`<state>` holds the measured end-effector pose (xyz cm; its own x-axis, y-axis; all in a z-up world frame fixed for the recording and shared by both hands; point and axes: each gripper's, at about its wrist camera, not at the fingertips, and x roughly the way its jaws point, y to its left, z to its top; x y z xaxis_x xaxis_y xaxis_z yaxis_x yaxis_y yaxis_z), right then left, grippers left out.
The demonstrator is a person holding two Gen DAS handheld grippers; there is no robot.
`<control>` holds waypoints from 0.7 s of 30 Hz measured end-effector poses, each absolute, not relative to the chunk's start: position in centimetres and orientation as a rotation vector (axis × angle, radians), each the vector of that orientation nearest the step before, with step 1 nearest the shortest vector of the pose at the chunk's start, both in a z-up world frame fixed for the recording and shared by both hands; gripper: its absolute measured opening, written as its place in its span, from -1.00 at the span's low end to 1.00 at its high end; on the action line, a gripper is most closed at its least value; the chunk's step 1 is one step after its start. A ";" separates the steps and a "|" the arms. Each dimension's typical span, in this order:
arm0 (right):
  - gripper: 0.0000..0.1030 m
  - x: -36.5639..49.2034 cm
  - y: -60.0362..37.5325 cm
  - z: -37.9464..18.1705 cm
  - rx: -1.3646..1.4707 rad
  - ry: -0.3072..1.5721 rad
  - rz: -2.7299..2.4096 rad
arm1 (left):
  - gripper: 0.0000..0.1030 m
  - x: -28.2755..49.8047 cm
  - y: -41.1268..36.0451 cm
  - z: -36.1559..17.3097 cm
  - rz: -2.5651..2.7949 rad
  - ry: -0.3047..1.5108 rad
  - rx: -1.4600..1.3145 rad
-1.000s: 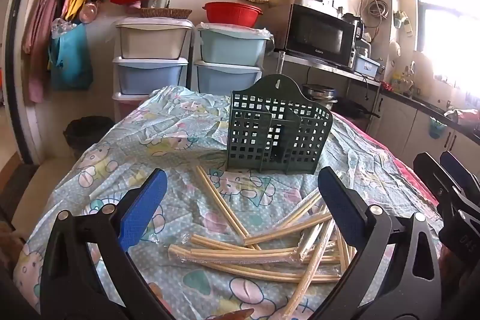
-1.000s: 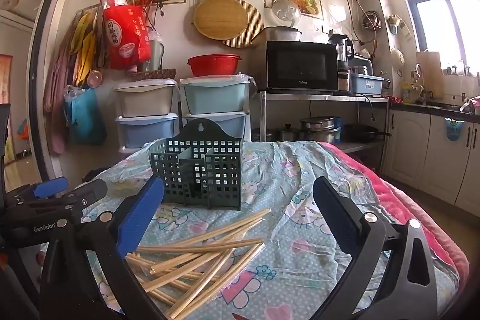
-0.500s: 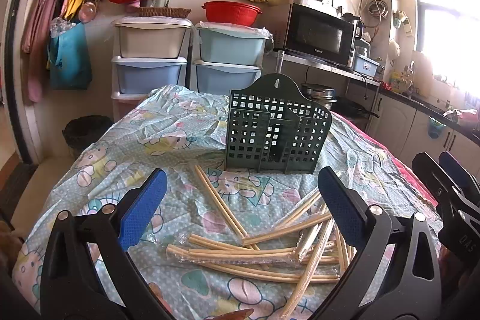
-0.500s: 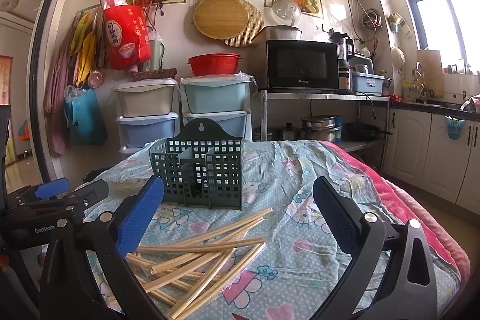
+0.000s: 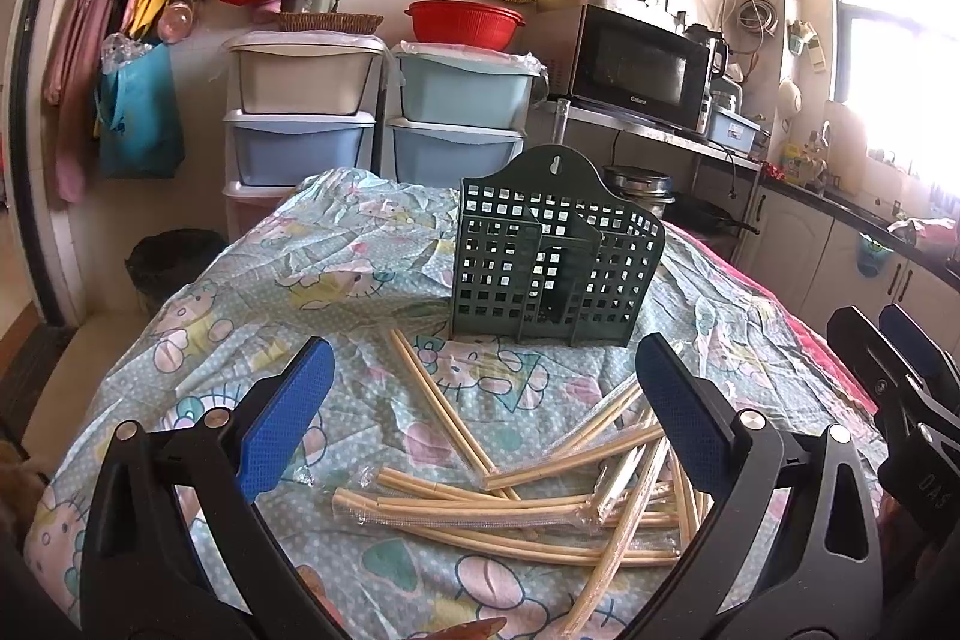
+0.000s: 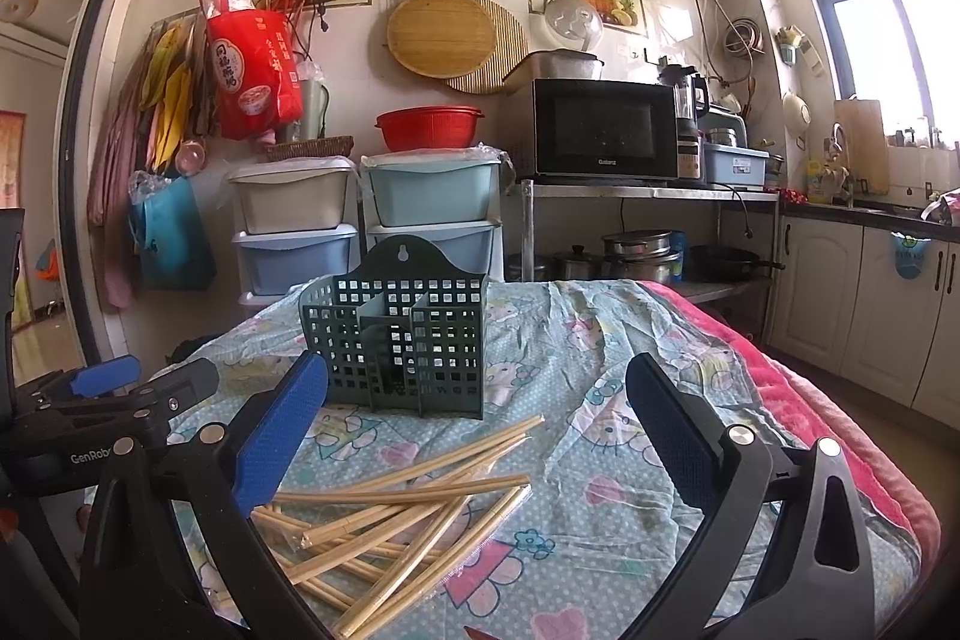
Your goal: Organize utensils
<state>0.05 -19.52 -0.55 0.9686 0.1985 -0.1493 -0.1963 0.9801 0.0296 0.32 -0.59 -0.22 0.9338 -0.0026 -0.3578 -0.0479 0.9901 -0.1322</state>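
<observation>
Left tongs [image 5: 480, 409]: jaws wide apart, holding nothing, above the chopsticks.
Right tongs [image 6: 477, 415]: jaws wide apart, holding nothing.
Chopsticks [image 5: 516, 490]: loose crossed pile on the cloth-covered worktop [image 5: 300, 280], just below and between both tongs.
Holder [image 5: 555, 259]: dark green, gridded, upright, beyond the pile, straight ahead of both tongs.

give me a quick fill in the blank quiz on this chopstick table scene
1. The chopsticks lie scattered on the ____.
2. The green utensil holder stands upright and holds ____ chopsticks.
3. Both the left claw and the right claw are ____ and hold nothing.
4. The bowl on top of the drawer unit is ____ in colour.

Missing words: tablecloth; no; open; red
</observation>
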 end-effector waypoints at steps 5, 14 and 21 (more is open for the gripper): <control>0.88 0.1 -19.5 -0.7 0.014 0.156 0.196 | 0.80 0.3 -0.7 -0.3 0.023 0.367 -0.140; 0.88 0.1 -19.8 -0.9 0.019 0.164 0.197 | 0.80 0.4 -0.4 -0.3 0.023 0.367 -0.141; 0.88 0.2 -20.1 -0.8 0.025 0.173 0.191 | 0.80 0.2 0.1 -0.4 0.028 0.372 -0.148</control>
